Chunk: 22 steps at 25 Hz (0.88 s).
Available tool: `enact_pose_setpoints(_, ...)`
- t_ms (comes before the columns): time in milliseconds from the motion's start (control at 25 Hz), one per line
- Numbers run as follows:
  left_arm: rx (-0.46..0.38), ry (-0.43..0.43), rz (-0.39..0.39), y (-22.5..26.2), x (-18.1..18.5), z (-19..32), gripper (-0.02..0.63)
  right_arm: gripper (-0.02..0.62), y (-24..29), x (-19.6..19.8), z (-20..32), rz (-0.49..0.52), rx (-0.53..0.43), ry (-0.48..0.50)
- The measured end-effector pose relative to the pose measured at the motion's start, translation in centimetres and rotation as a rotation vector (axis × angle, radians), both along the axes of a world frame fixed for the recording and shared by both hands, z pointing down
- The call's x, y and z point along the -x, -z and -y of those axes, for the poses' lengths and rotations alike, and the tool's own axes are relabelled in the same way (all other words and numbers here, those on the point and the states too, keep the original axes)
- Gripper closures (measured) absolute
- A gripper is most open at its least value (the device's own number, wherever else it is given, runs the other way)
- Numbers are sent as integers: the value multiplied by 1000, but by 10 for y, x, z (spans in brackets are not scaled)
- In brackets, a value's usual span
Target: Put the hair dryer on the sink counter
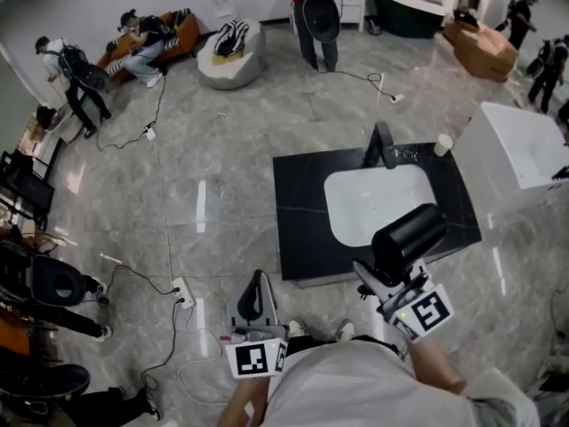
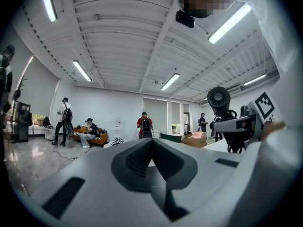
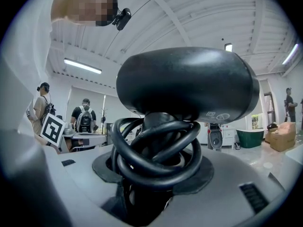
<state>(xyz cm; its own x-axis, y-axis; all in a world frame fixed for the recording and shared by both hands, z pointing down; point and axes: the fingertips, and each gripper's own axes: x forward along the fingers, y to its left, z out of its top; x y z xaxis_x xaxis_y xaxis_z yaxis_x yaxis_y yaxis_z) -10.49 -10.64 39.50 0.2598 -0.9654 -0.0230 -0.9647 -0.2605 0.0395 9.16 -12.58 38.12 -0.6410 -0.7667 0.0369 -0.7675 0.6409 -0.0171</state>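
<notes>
at the lower right of the head view, the right gripper [image 1: 384, 278] had its jaws clamped on the hair dryer [image 1: 409, 236], the black barrel standing up above them. the right gripper view showed the grip on the dryer's handle, with the coiled black cord [image 3: 156, 148] wrapped around it just above the jaws and the barrel [image 3: 187, 82] filling the upper middle of the frame. the dryer overlapped the front edge of the dark sink counter [image 1: 302, 229] in the picture, but it was carried in the air and did not rest on the top. the white basin [image 1: 373, 203], the faucet [image 1: 382, 145] and a small cup [image 1: 443, 145] sat further up the frame.

at the lower centre, the left gripper [image 1: 256, 285] pointed out over the floor, left of the counter, with its jaws together and nothing between them.

judged from this, the pick-up was done and the carry nearly over. what was left was to bring the dryer over a bare part of the counter, probably the dark strip left of the basin, lower it until it lay steady, and open the jaws.
</notes>
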Motion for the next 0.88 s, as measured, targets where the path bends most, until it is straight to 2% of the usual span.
enact_pose_setpoints(480,-2,19,-20,-1,12,3,603,337,-27,19,26,-27,68,27)
enact_pose_setpoints(880,13,36,-18,-5,22,4,603,339,-68,34,53,-21,171,59)
